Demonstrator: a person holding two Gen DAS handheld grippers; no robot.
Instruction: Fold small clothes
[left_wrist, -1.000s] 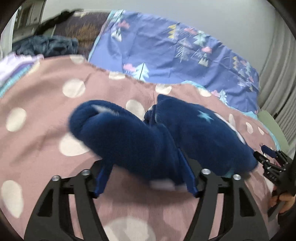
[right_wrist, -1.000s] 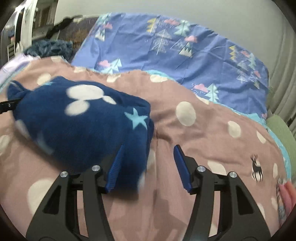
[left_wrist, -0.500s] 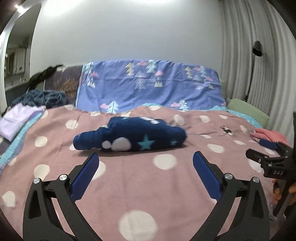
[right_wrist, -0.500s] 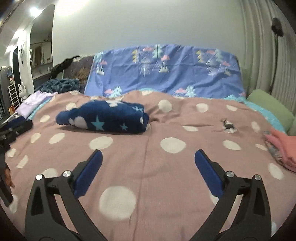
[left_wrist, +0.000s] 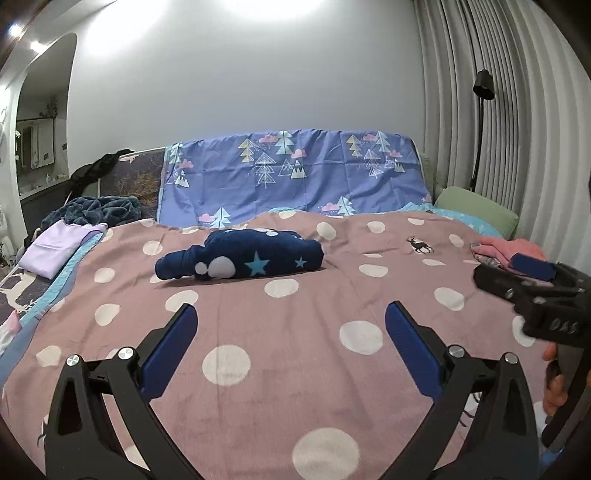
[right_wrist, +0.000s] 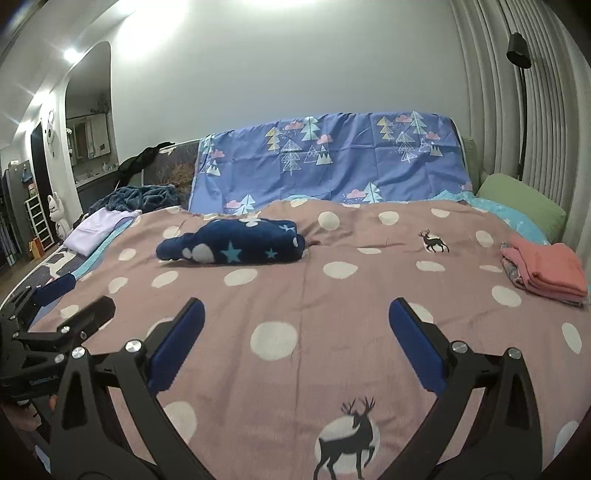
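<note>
A folded navy fleece garment with stars and white dots lies on the pink dotted bedspread, far from both grippers; it also shows in the right wrist view. My left gripper is open and empty, held above the near part of the bed. My right gripper is open and empty too, beside the left one. The right gripper shows at the right edge of the left wrist view; the left gripper shows at the left edge of the right wrist view.
A folded pink stack lies at the bed's right side, also seen in the left wrist view. A folded lilac garment and a dark blanket lie at the left. A blue tree-print sheet covers the headboard. A green pillow sits far right.
Both grippers let go of the navy garment, opened wide and pulled back and up from it. The garment now lies folded on the bed.
</note>
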